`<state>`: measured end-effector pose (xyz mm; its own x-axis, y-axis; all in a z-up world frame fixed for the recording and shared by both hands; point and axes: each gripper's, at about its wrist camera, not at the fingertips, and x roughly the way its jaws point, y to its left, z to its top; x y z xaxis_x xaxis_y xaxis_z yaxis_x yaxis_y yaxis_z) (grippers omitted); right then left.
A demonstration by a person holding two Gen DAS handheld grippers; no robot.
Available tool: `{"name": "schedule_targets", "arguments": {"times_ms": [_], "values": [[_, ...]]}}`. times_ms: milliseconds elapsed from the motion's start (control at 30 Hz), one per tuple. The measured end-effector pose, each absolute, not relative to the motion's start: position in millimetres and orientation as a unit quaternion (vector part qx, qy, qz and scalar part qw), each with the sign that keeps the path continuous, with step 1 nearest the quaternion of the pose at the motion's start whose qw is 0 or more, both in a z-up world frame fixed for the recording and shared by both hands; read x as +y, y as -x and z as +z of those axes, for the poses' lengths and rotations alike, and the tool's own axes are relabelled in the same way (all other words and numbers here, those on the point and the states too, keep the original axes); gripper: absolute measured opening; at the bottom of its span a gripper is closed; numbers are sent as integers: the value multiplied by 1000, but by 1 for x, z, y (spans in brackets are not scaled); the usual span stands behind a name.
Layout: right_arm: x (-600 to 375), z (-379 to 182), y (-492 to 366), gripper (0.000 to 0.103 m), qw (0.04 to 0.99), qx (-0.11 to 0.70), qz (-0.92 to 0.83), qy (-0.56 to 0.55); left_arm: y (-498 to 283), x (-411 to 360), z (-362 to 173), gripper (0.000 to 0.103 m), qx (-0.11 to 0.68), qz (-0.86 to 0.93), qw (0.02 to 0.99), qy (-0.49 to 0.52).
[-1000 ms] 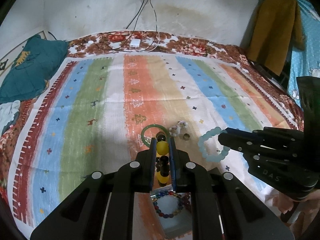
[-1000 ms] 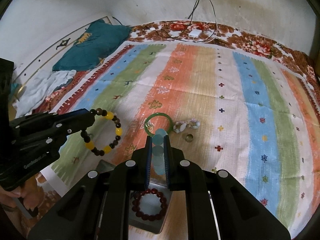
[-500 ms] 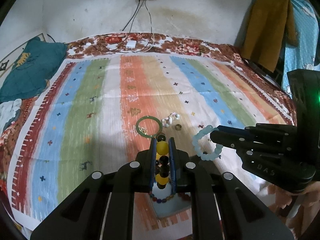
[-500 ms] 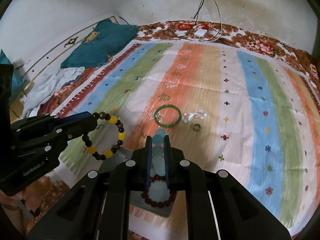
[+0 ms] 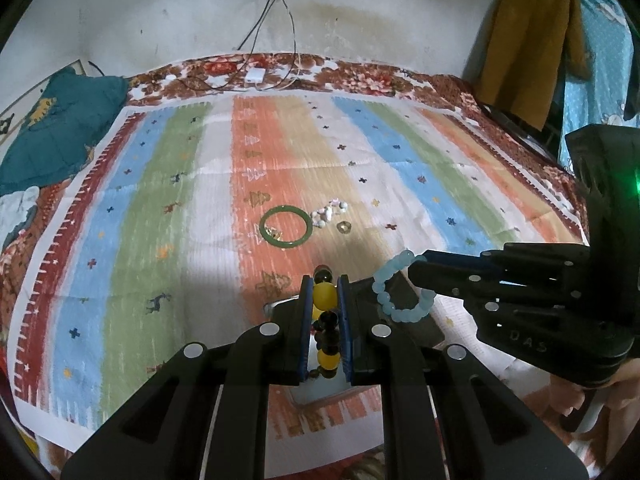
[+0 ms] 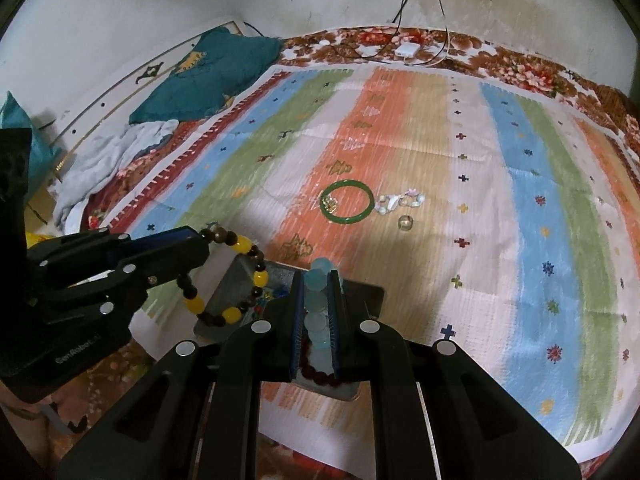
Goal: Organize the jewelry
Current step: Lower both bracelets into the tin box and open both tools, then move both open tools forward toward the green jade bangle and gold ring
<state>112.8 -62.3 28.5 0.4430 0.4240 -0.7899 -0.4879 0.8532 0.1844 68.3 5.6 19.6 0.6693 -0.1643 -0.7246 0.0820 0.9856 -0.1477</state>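
My left gripper (image 5: 324, 280) is shut on a bracelet of yellow and dark beads (image 5: 325, 295), which hangs as a loop (image 6: 224, 280) in the right wrist view. My right gripper (image 6: 318, 276) is shut on a pale blue bead bracelet (image 6: 316, 304), whose loop (image 5: 400, 290) shows in the left wrist view. Both hang over a grey tray (image 6: 224, 304) at the mat's near edge. A dark red bracelet (image 6: 320, 376) and a multicoloured one (image 6: 264, 300) lie in it. Farther out on the mat lie a green bangle (image 5: 285, 227), a white bead piece (image 5: 329, 213) and a small ring (image 5: 343, 227).
The striped mat (image 5: 180, 200) covers a floral bed. A teal pillow (image 5: 60, 120) and pale cloth (image 6: 112, 160) lie at the left. A white charger with cables (image 5: 256, 76) sits at the far edge, and clothes (image 5: 532, 40) hang at the right.
Both grippers have drawn back toward the mat's near edge, each still holding its bracelet. The bangle, bead piece and ring now lie farther ahead, and the tray is under both grippers.
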Motion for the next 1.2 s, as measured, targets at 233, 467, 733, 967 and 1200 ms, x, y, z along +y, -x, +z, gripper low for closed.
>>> {"name": "schedule_targets", "arguments": {"times_ms": [233, 467, 733, 967, 1200], "values": [[-68, 26, -119, 47, 852, 458, 252, 29, -74, 16, 14, 31, 411, -40, 909, 60], [-78, 21, -131, 47, 854, 466, 230, 18, -79, 29, 8, 49, 417, -18, 906, 69], [-86, 17, -146, 52, 858, 470, 206, 18, -92, 39, -3, 65, 426, 0, 902, 71], [-87, 11, -161, 58, 856, 478, 197, 21, -106, 42, -9, 82, 432, 1, 900, 65], [-84, 2, -179, 63, 849, 492, 191, 28, -128, 46, -21, 86, 451, 0, 890, 62]]}}
